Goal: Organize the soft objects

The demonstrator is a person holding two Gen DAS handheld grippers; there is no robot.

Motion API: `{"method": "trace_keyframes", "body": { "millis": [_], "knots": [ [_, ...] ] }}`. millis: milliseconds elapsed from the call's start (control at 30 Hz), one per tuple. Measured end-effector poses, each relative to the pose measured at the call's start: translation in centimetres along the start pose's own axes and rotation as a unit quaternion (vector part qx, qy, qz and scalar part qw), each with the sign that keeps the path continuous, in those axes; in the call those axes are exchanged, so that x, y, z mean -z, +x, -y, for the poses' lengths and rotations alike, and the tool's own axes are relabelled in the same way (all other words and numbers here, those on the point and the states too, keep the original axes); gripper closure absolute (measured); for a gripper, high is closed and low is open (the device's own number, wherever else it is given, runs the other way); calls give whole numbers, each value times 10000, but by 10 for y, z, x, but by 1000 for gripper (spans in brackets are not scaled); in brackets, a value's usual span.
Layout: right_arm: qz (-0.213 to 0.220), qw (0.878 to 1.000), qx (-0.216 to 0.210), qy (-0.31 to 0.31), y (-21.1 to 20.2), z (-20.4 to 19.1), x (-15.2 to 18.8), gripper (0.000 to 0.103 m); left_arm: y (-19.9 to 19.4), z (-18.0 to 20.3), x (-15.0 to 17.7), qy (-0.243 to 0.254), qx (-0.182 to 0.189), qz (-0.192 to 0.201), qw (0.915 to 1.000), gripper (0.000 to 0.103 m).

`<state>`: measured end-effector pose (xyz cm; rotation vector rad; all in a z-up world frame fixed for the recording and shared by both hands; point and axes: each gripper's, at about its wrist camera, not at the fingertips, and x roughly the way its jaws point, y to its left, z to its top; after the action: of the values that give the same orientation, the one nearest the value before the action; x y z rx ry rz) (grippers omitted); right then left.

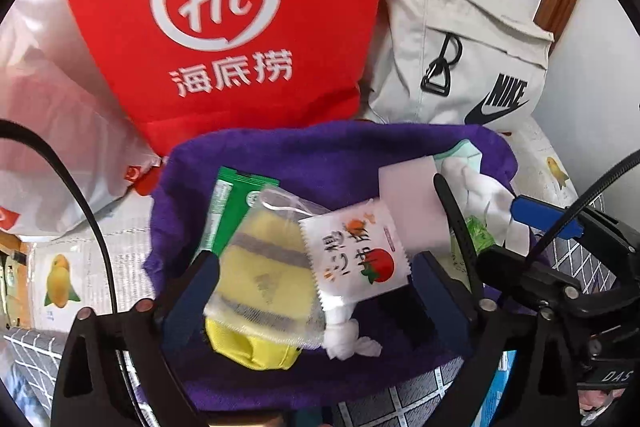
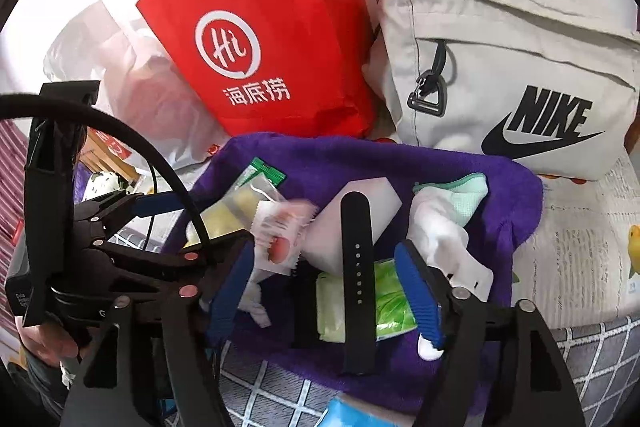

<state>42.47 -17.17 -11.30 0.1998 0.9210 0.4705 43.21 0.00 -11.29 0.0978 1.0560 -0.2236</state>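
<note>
A purple towel (image 1: 280, 155) (image 2: 460, 171) lies spread out with small items on it. My left gripper (image 1: 316, 279) is open around a mesh pouch with a yellow item (image 1: 264, 279) and a white tomato-print packet (image 1: 356, 255). A green sachet (image 1: 232, 203) lies behind them. My right gripper (image 2: 324, 275) is open over a black strap (image 2: 358, 267), a green packet (image 2: 390, 301) and a white block (image 2: 372, 199). White and mint cloth (image 2: 448, 211) lies at its right finger. The packet (image 2: 280, 239) looks blurred in the right wrist view.
A red bag with a Hi logo (image 1: 224, 19) (image 2: 264, 47) stands behind the towel. A beige Nike bag (image 1: 472, 67) (image 2: 512, 75) lies to its right. A white plastic bag (image 1: 52, 131) sits at left. Newspaper (image 2: 580, 239) and a grey checked cover (image 2: 600, 359) lie underneath.
</note>
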Motion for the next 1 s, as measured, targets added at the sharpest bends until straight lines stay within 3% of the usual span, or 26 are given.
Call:
{"method": "trace_keyframes", "body": {
  "millis": [467, 767, 1000],
  "knots": [
    [442, 9983, 364, -91, -63, -33, 11, 1, -62, -5, 23, -174, -162, 331, 9992, 0],
    [778, 9953, 564, -83, -123, -58, 45, 0, -119, -9, 57, -301, -300, 670, 9969, 0],
    [981, 9924, 743, -55, -170, -78, 86, 0, -173, 3, 104, -309, -260, 998, 9942, 0]
  ]
}}
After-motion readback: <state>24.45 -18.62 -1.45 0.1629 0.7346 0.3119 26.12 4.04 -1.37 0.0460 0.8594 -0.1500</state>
